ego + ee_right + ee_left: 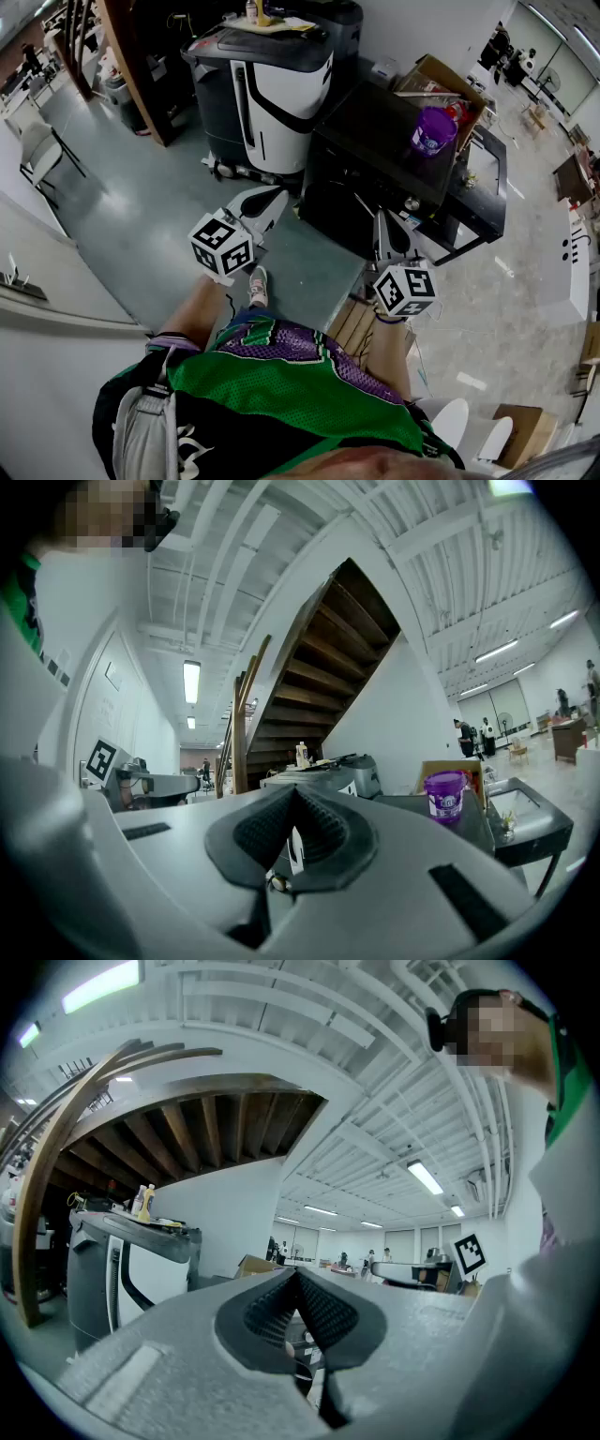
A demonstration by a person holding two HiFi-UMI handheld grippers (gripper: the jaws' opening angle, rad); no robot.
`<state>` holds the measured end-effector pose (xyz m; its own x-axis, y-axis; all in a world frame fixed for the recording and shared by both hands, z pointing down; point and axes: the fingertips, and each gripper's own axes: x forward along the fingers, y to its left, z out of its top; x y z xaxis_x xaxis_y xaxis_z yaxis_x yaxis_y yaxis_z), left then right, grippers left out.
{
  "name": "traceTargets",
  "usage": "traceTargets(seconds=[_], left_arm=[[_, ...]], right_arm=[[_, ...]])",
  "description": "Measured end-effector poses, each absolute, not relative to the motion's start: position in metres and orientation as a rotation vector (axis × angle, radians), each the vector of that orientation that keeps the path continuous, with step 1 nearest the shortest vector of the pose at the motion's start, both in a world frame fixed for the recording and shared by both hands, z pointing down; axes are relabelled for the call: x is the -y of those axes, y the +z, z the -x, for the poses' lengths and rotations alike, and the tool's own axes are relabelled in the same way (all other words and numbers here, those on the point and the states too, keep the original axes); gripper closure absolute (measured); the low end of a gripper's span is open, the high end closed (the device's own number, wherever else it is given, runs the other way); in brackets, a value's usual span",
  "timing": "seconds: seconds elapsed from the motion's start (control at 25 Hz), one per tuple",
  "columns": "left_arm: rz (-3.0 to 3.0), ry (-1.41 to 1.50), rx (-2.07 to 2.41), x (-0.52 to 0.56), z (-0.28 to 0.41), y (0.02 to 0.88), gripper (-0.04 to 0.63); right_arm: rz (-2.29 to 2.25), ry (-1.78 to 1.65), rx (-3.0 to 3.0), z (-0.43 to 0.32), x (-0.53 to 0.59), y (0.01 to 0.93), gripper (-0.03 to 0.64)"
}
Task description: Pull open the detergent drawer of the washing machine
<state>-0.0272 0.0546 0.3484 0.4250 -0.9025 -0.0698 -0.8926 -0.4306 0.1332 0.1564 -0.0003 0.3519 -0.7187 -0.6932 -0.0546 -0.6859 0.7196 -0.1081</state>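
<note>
The washing machine (272,94), grey-topped with a white and black front, stands at the far side of the floor with bottles on its lid. It also shows in the left gripper view as the washing machine (131,1269) and in the right gripper view as the washing machine (328,772). I cannot make out its detergent drawer. My left gripper (272,197) is held level in front of me, well short of the machine, jaws shut on nothing (298,1277). My right gripper (384,220) hovers near the black table, also shut and empty (293,794).
A black table (375,150) beside the machine carries a purple tub (432,129), with an open cardboard box (441,75) behind it. A wooden staircase (131,66) rises at the left. Flat cardboard (352,323) lies by my feet. A white chair (37,150) stands far left.
</note>
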Motion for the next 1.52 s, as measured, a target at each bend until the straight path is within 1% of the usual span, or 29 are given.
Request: traceTargets(seconds=[0.2, 0.84, 1.12, 1.52], left_arm=[[-2.589, -0.205, 1.620, -0.064, 0.029, 0.347, 0.578], [-2.549, -0.186, 1.642, -0.052, 0.053, 0.340, 0.578], [-2.572, -0.177, 1.625, -0.013, 0.077, 0.338, 0.578], [-2.631, -0.176, 1.573, 0.073, 0.142, 0.333, 0.578]], right_arm=[[1.158, -0.106, -2.837, -0.152, -0.008, 0.354, 0.618], [0.967, -0.159, -2.876, -0.095, 0.006, 0.343, 0.618], [0.947, -0.173, -2.868, -0.069, 0.042, 0.340, 0.618], [0.959, -0.118, -2.832, -0.003, 0.117, 0.326, 0.617]])
